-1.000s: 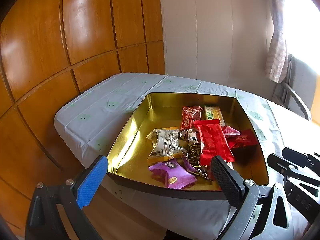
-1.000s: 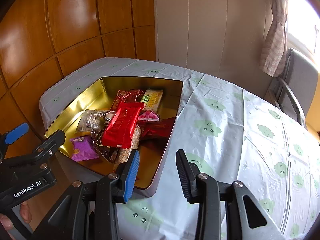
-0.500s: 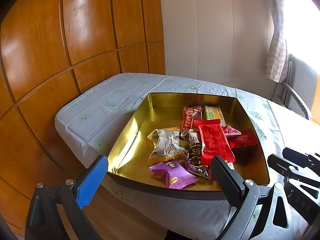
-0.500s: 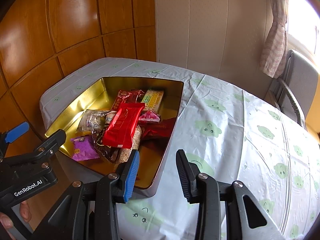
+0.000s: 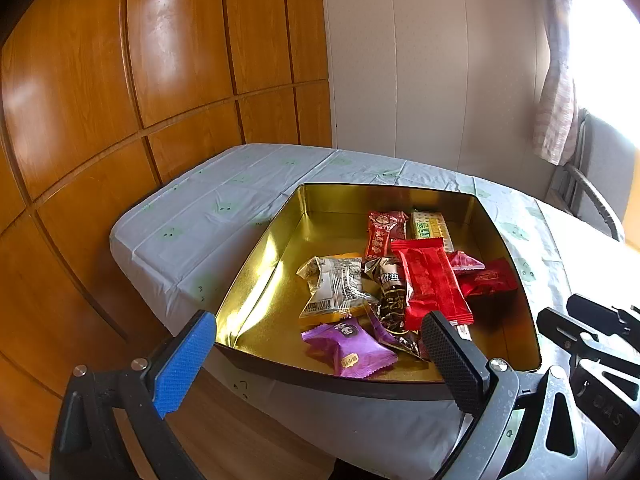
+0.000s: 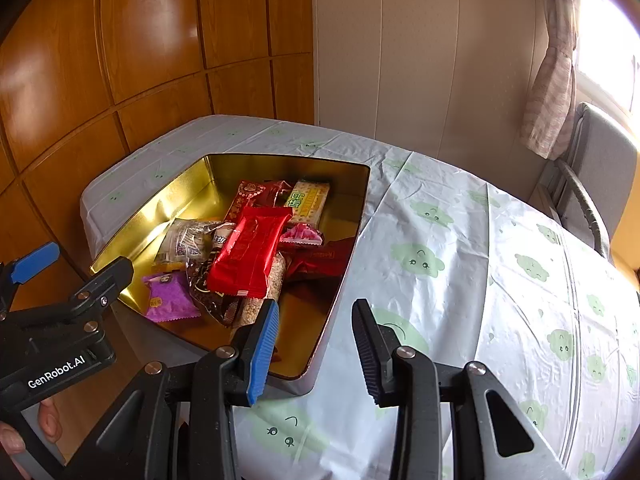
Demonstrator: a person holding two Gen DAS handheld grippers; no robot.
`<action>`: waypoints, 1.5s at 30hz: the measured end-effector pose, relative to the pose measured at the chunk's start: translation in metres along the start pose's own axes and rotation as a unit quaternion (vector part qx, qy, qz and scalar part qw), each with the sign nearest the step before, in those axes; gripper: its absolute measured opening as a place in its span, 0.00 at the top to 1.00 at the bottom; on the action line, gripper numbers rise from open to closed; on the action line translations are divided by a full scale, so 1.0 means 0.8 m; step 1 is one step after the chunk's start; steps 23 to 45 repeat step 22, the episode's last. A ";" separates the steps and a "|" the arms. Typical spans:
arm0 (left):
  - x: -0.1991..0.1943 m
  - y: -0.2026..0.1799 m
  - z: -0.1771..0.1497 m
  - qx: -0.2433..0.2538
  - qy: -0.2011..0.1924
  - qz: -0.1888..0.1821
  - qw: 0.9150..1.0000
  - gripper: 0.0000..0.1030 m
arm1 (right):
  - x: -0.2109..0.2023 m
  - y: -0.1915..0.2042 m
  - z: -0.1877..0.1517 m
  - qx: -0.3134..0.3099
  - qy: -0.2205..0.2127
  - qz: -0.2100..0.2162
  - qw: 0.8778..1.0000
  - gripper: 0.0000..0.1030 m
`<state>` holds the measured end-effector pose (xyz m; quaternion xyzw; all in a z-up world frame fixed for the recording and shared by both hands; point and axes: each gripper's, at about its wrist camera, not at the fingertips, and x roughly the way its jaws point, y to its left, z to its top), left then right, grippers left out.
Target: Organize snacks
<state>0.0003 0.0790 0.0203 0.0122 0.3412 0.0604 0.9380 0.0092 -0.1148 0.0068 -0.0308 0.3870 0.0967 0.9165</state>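
Gold tin sits at near-left corner of table w/ green-face tablecloth. All visible snacks are inside it, heaped toward its right half; left half bare. Long red pack lies on top, over a dark brown wrapper; purple candy pack nearest the front wall, grey-white pack beside it, yellow-green biscuit bar at the back. Nothing loose on the cloth in view.

L gripper wide open, empty, hovering at tin's front edge. R gripper part open, empty, over tin's front-right corner.

Fits either snacks already gathered or a heap awaiting sorting, can't tell which.
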 end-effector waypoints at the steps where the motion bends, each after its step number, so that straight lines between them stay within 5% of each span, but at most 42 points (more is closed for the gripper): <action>1: 0.000 0.000 0.000 0.000 0.000 0.000 1.000 0.00 | 0.000 0.000 0.000 0.000 0.000 0.000 1.000 0.63; 45: 0.005 0.004 -0.002 -0.014 0.008 -0.009 1.000 0.00 | -0.005 -0.019 0.002 0.022 -0.010 0.007 1.000 0.63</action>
